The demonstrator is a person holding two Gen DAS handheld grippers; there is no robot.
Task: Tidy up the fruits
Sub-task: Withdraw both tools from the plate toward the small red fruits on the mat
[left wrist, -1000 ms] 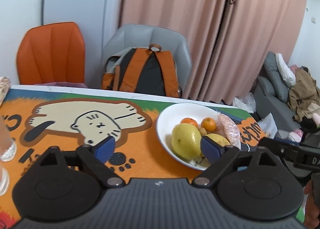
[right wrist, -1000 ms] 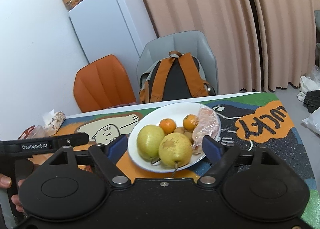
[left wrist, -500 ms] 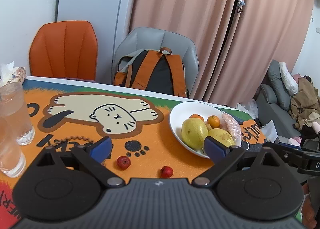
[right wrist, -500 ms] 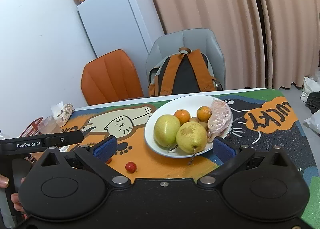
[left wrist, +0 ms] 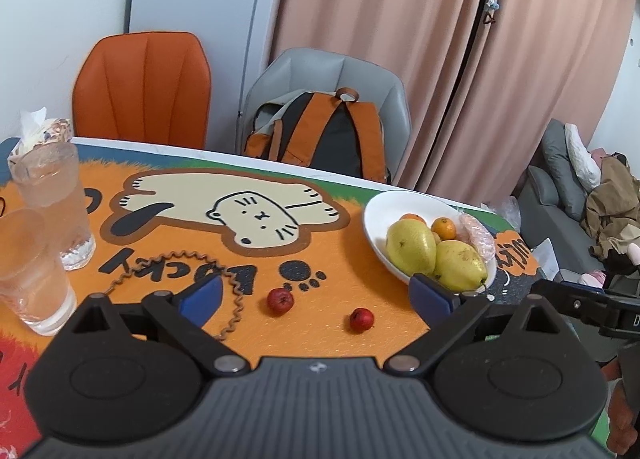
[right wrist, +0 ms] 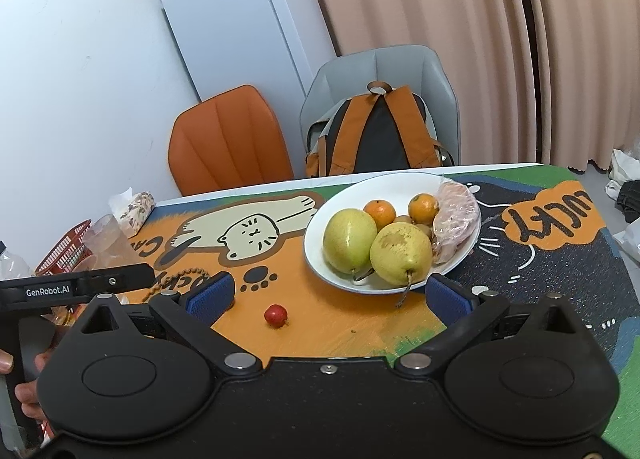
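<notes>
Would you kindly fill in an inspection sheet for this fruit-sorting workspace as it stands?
Surface: table under a cartoon cat mat.
Job's things: white bowl holds two pears, two oranges and a wrapped item; two small red fruits lie loose on the mat.
Clutter: two glasses, tissue pack, red basket.
Grippers: left gripper open, empty; right gripper open, empty.
Cables: coiled cord on the mat.
Surroundings: orange chair, grey chair with backpack, fridge, curtains.
</notes>
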